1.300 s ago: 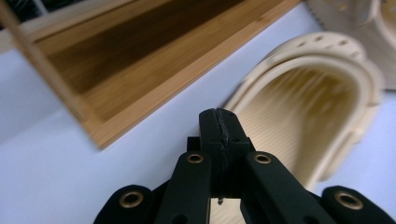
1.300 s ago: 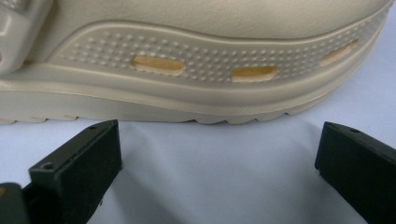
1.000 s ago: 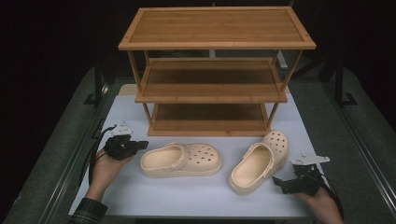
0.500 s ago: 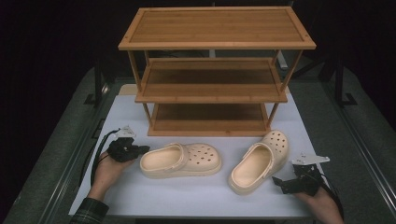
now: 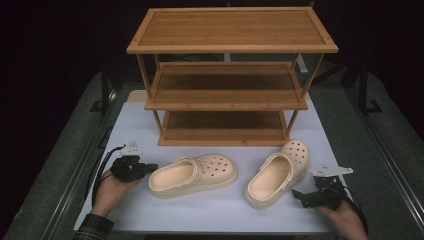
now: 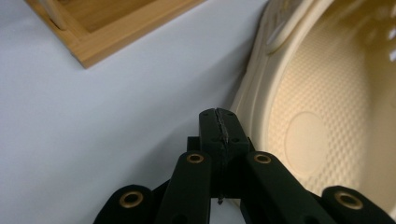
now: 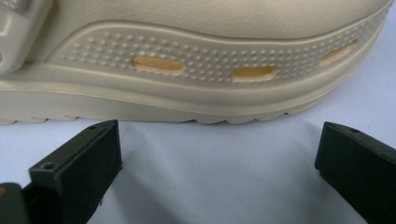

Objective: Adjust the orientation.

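- Your left claw [image 5: 150, 167] is lying low on the table with its jaws pressed together and nothing between them; in the left gripper view the two black tips [image 6: 219, 126] are meeting in a thin seam.
- That closed tip is sitting just beside the heel end of the left clog [image 5: 192, 175], at its outer rim; whether it is touching the rim cannot be told.
- The left clog is lying on the white table [image 5: 220, 210] with its toe pointing to the right of the high view, and its dimpled footbed [image 6: 327, 135] is showing in the left gripper view.
- Your left hand [image 5: 110, 192] is gripping the claw body, with a cable looping off to the left.
- Your right claw [image 5: 299, 196] is resting on the table with its jaws spread wide and empty; the right gripper view is showing one pad at each lower corner.
- It is pointing at the side wall of the right clog [image 7: 210, 70], near it but apart, with bare table between.
- The right clog [image 5: 277, 172] is lying angled, toe toward the shelf.
- The wooden three-tier shoe rack [image 5: 230, 75] is standing behind both clogs, its tiers bare.
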Available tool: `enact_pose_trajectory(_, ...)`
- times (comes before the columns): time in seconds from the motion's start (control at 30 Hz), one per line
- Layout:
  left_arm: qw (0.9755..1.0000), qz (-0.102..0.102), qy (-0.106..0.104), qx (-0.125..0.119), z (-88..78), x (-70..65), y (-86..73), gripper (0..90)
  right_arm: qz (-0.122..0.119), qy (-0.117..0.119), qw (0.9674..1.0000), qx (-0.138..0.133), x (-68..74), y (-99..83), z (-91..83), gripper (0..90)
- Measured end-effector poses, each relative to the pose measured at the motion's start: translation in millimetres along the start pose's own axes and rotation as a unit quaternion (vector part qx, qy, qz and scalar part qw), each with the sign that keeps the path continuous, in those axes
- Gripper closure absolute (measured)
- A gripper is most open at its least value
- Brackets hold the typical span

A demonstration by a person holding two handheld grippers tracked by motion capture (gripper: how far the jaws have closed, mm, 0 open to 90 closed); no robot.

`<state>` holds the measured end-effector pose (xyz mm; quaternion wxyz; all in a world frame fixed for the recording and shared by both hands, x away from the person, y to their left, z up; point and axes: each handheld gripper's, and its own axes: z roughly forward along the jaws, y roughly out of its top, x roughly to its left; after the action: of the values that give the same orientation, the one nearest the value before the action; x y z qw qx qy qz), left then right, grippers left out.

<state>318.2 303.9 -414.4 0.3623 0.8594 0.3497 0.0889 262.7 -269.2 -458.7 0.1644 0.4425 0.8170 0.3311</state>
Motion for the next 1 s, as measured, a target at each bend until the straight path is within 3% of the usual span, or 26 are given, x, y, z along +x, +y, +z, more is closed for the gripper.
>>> enact_pose_trajectory(0.73, 0.9992, 0.021, -0.035, -0.001, -19.0, -44.6, -27.7, 90.0, -0.001, 0.000, 1.0000, 0.001, 0.1, 0.1, 0.1, 0.2)
enact_pose_trajectory(0.97, 0.9992, 0.018, -0.029, -0.021, -25.4, -44.3, -18.9, 88.4, -0.001, 0.000, 1.0000, 0.001, 0.1, 0.2, 0.1, 0.2)
enact_pose_trajectory(1.0, 0.9987, 0.018, -0.032, -0.034, -28.3, -43.5, -12.7, 81.3, 0.000, -0.001, 1.0000, 0.002, 0.1, 0.2, 0.1, 0.2)
